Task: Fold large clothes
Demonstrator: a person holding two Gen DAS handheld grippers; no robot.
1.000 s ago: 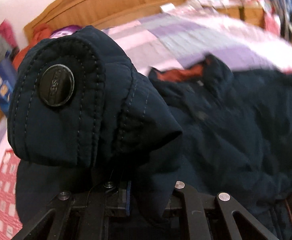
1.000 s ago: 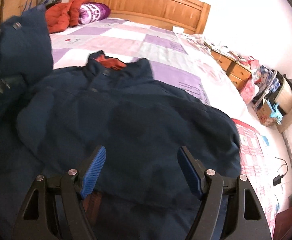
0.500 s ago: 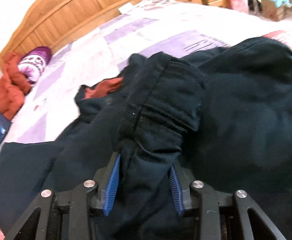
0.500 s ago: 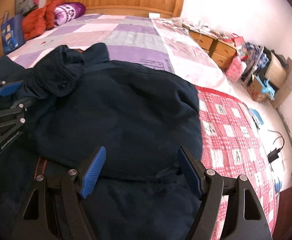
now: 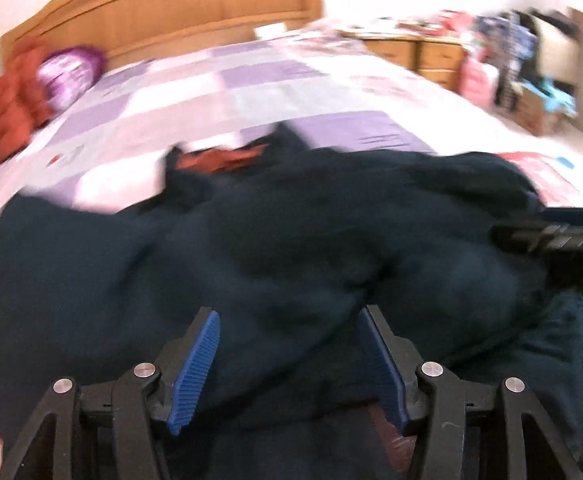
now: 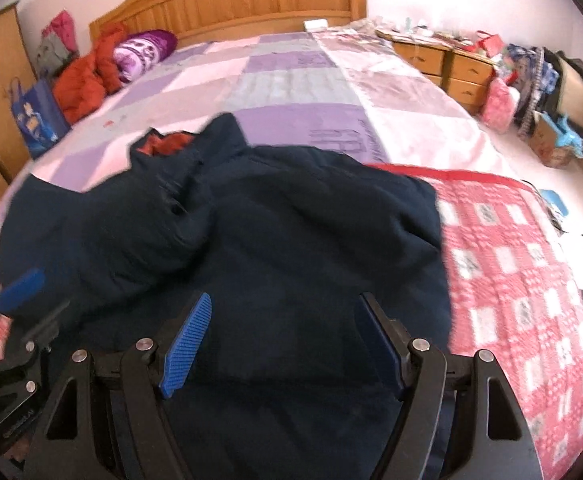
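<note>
With one sleeve laid across the navy jacket (image 6: 291,240) on the bed (image 6: 291,80), both the left tool (image 5: 289,360) and right tool (image 6: 283,344) hover open and empty; further folds remain

A dark navy jacket (image 6: 251,240) with a rust-orange collar lining (image 6: 169,144) lies on a bedspread (image 6: 291,80) checked in lilac, pale pink and grey. On the near right is a red-and-white patterned quilt (image 6: 511,260). At the far left sit an orange-red garment (image 6: 85,80) and a purple-and-white floral pillow (image 6: 143,50) against a honey-brown wooden headboard (image 6: 251,0). The gripper pads (image 6: 185,344) are bright blue.
</note>
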